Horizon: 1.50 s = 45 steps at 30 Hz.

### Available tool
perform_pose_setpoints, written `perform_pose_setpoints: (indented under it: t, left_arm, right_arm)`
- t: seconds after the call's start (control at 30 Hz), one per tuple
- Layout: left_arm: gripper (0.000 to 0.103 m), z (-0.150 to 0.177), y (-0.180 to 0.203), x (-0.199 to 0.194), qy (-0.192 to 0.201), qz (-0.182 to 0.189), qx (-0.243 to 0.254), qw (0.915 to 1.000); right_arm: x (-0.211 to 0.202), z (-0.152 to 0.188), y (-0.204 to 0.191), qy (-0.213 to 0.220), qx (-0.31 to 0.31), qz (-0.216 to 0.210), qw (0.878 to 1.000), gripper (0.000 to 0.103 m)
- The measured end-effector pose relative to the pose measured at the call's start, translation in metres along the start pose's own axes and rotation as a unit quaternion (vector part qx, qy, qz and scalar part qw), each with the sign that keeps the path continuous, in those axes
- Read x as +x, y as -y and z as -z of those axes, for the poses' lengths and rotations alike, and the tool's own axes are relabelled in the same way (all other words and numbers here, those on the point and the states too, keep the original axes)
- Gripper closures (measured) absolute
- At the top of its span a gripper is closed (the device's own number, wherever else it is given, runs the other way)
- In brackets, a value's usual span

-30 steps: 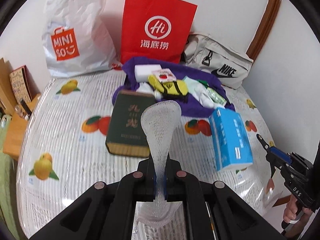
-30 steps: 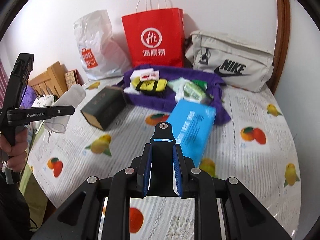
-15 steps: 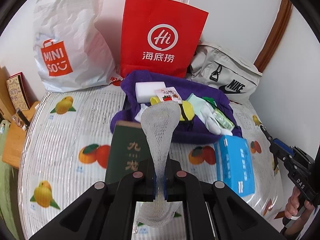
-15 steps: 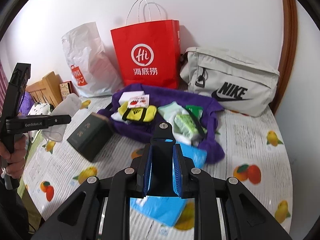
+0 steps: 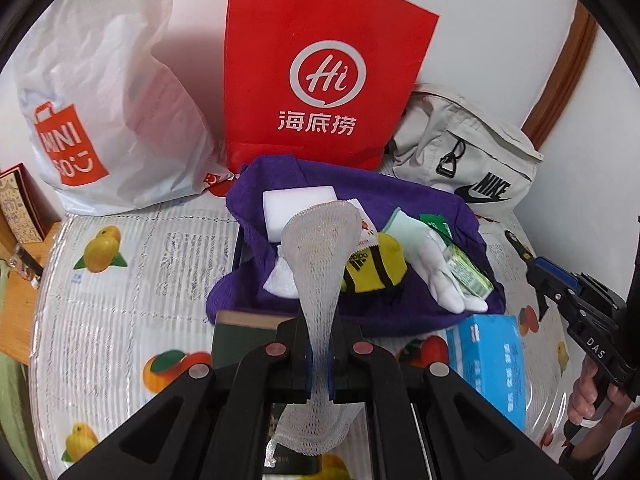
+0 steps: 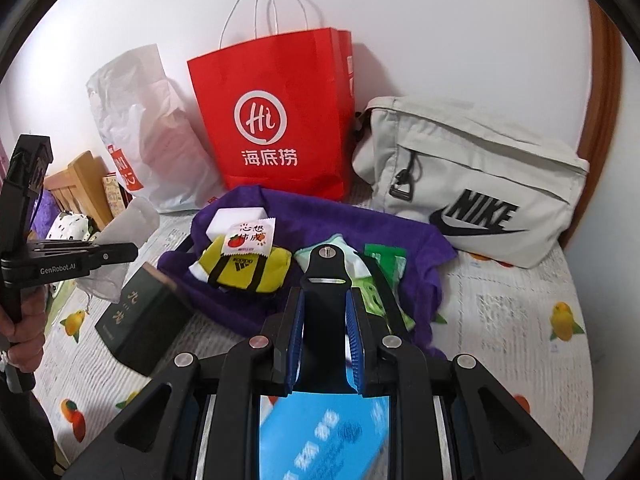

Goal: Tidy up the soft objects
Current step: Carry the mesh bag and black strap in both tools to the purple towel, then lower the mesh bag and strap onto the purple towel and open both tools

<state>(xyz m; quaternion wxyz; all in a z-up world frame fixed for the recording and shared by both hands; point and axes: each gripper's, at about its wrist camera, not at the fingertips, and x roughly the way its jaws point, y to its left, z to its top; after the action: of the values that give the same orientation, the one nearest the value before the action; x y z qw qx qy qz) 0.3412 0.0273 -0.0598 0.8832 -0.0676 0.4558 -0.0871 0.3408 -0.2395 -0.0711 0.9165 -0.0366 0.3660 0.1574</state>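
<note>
My left gripper (image 5: 320,320) is shut on a white mesh foam sleeve (image 5: 320,240), which stands up in front of the purple cloth (image 5: 280,184). On that cloth lie a white sponge block (image 5: 296,204), a yellow pouch (image 5: 376,272), a white glove (image 5: 436,264) and a green wipes pack (image 5: 468,276). In the right wrist view my right gripper (image 6: 325,300) has its blue pads closed on a flat black piece (image 6: 326,268) with a screw at its tip, held just before the cloth (image 6: 360,220). The left gripper (image 6: 120,252) and its sleeve (image 6: 132,220) show at the left.
A dark green box (image 5: 240,336) and a blue tissue pack (image 5: 492,360) lie on the fruit-print cover in front of the cloth. A red paper bag (image 5: 328,80), a white plastic bag (image 5: 100,120) and a grey sling bag (image 5: 464,160) line the wall. A wooden frame (image 6: 80,176) stands left.
Both grippers have moved forward toward the purple cloth, which now looks larger and closer. The blue tissue pack has slid under the right gripper. Both grips are unchanged.
</note>
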Motion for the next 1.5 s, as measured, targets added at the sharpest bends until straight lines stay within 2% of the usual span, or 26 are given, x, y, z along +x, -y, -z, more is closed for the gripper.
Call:
perform_pose_setpoints:
  t: [0.27, 0.57, 0.63, 0.97, 1.13, 1.33, 1.37, 1.5]
  left_arm:
    - [0.098, -0.011, -0.009, 0.021, -0.016, 0.003, 0.001, 0.9999]
    - [0.098, -0.019, -0.017, 0.042, -0.031, 0.015, -0.014, 0.9993]
    - [0.098, -0.022, -0.014, 0.048, -0.030, -0.004, -0.009, 0.9995]
    - [0.098, -0.043, 0.012, 0.071, -0.042, 0.039, 0.009, 0.9983]
    - [0.098, -0.052, 0.026, 0.085, -0.045, 0.042, 0.021, 0.9979]
    - [0.097, -0.060, 0.039, 0.103, -0.053, 0.043, 0.032, 0.9972]
    - [0.096, -0.060, 0.040, 0.105, -0.052, 0.046, 0.031, 0.9971]
    - [0.076, -0.062, 0.047, 0.111, -0.054, 0.045, 0.037, 0.9968]
  right_arm:
    - [0.053, -0.018, -0.005, -0.024, -0.012, -0.004, 1.000, 0.082]
    - [0.095, -0.020, -0.010, -0.055, -0.022, -0.017, 0.998, 0.082]
    - [0.101, -0.021, -0.011, -0.060, -0.023, -0.018, 0.998, 0.082]
    - [0.122, -0.024, 0.000, -0.087, -0.012, -0.027, 0.996, 0.081]
    - [0.122, -0.023, 0.005, -0.086, -0.007, -0.025, 0.996, 0.081]
    - [0.109, -0.021, 0.011, -0.075, -0.002, -0.018, 0.997, 0.070]
    - [0.105, -0.020, 0.013, -0.073, -0.001, -0.016, 0.997, 0.070]
    - [0.093, -0.016, 0.017, -0.067, 0.009, -0.009, 0.998, 0.070]
